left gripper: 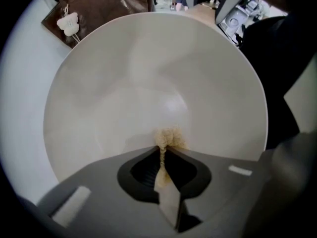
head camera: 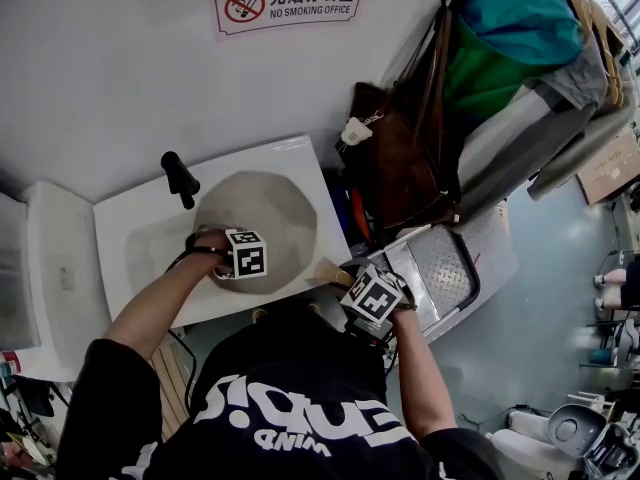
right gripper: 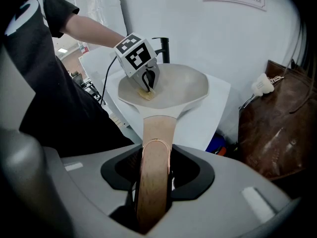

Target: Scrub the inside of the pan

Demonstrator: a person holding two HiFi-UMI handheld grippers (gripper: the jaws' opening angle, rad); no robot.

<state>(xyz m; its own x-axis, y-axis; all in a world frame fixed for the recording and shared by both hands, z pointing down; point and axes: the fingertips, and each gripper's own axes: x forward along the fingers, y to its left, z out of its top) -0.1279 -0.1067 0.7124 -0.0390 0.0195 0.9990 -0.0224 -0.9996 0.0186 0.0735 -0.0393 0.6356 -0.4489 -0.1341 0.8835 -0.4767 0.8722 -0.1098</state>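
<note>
A pale cream pan (head camera: 262, 216) lies in the white sink (head camera: 128, 226); its inside (left gripper: 148, 83) fills the left gripper view. My left gripper (head camera: 243, 260) points straight down into the pan, near its front left wall, shut on a small beige scrub pad (left gripper: 168, 139). The pad's frayed tip touches the pan's floor. From the right gripper view the pad (right gripper: 147, 93) shows under the left gripper (right gripper: 148, 81), inside the pan (right gripper: 173, 86). My right gripper (right gripper: 154, 182) is shut on the pan's wooden handle (right gripper: 156, 152), at the sink's front right (head camera: 365, 293).
A black tap (head camera: 180, 178) stands at the sink's back left. A brown leather bag (head camera: 400, 158) with a white charm hangs right of the sink. A grey perforated seat (head camera: 450, 268) stands lower right. The person's body (head camera: 290, 398) is close to the sink's front edge.
</note>
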